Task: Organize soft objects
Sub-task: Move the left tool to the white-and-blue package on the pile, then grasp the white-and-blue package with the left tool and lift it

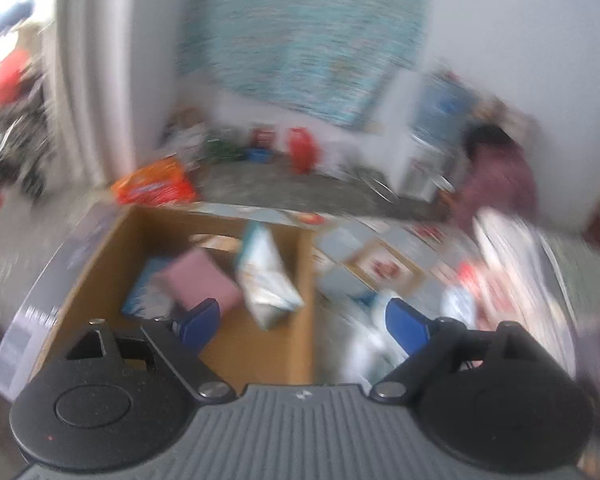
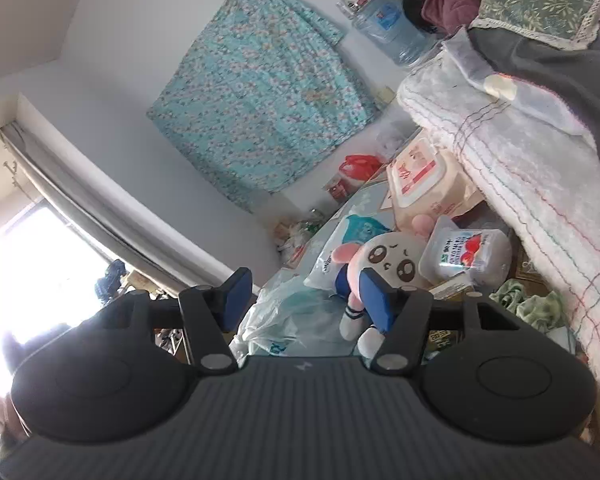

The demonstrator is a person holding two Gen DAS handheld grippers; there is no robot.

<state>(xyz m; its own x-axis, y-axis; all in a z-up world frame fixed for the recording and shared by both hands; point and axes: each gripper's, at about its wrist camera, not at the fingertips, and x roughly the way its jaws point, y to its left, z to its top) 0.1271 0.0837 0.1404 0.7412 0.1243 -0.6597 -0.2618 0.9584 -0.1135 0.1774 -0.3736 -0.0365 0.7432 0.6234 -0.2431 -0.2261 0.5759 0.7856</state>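
Observation:
The left wrist view is blurred by motion. My left gripper (image 1: 304,320) is open and empty above the right wall of an open cardboard box (image 1: 88,264). Inside the box lie a pink soft item (image 1: 204,280), a white and blue packet (image 1: 268,280) and a blue-white pack (image 1: 144,296). My right gripper (image 2: 306,300) is open, tilted, over a pile on the floor mat. A white plush toy (image 2: 388,264) with pink ears lies just beyond its right finger, and a crumpled plastic bag (image 2: 292,316) shows between the fingers. A tissue pack (image 2: 466,254) and a wipes pack (image 2: 424,176) lie near the plush.
A bed with a white blanket (image 2: 520,160) fills the right side. A green cloth (image 2: 528,304) lies by its foot. An orange bag (image 1: 156,184) sits behind the box. A person in maroon clothing (image 1: 496,176) is at the back right beside a water bottle (image 2: 388,28).

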